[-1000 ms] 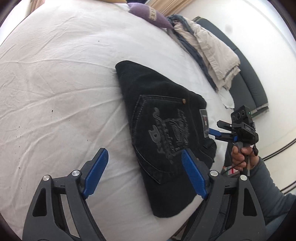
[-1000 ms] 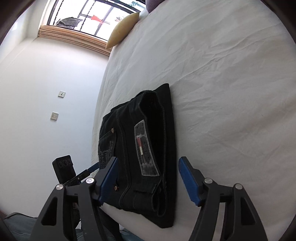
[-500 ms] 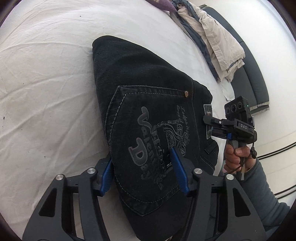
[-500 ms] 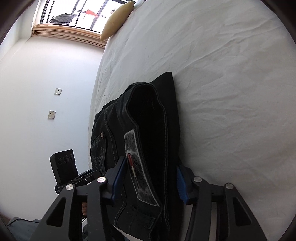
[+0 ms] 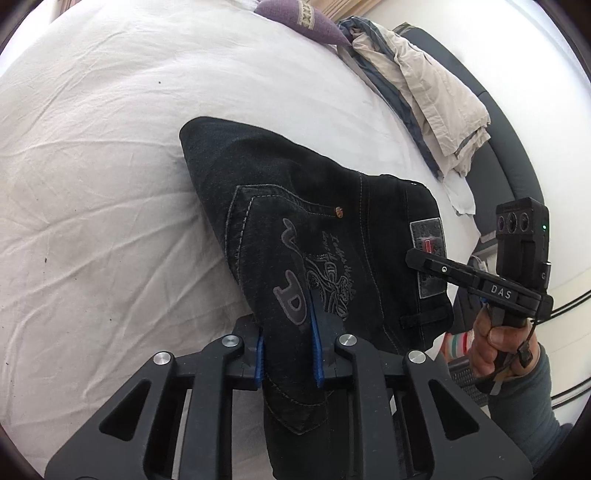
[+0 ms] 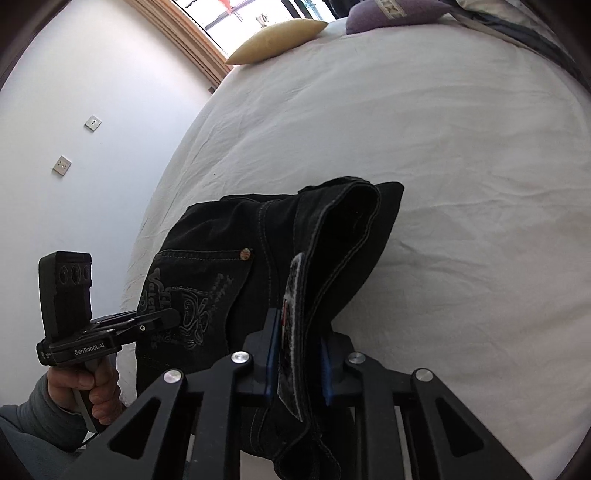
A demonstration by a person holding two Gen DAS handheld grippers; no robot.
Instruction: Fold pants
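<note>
Finding 1: Both claws stood spread above the folded black denim pants (image 5: 332, 236) 1 second earlier; now each is closing on the bundle with cloth between its blue pads. The left claw (image 5: 288, 354) pinches the pocket-side edge, across the grey embroidered back pocket. The right claw (image 6: 297, 365) pinches the waistband end, at the grey label patch (image 6: 291, 332).

Finding 2: The near side of the pants has come up off the white bed sheet (image 5: 92, 184); the far corner appears still to rest on the bed. Judgement: folding looks largely done, and this 2-point grip suggests a lift or carry of the finished bundle.

Finding 3: The pants lie near the bed's edge on the person's side. Open sheet extends away from that edge in both views. At the right edge sits a heap of beige and blue clothing (image 5: 424, 81), well apart; a purple cushion (image 5: 303, 22) and a yellow pillow (image 6: 277, 37) lie near the head end.
</note>
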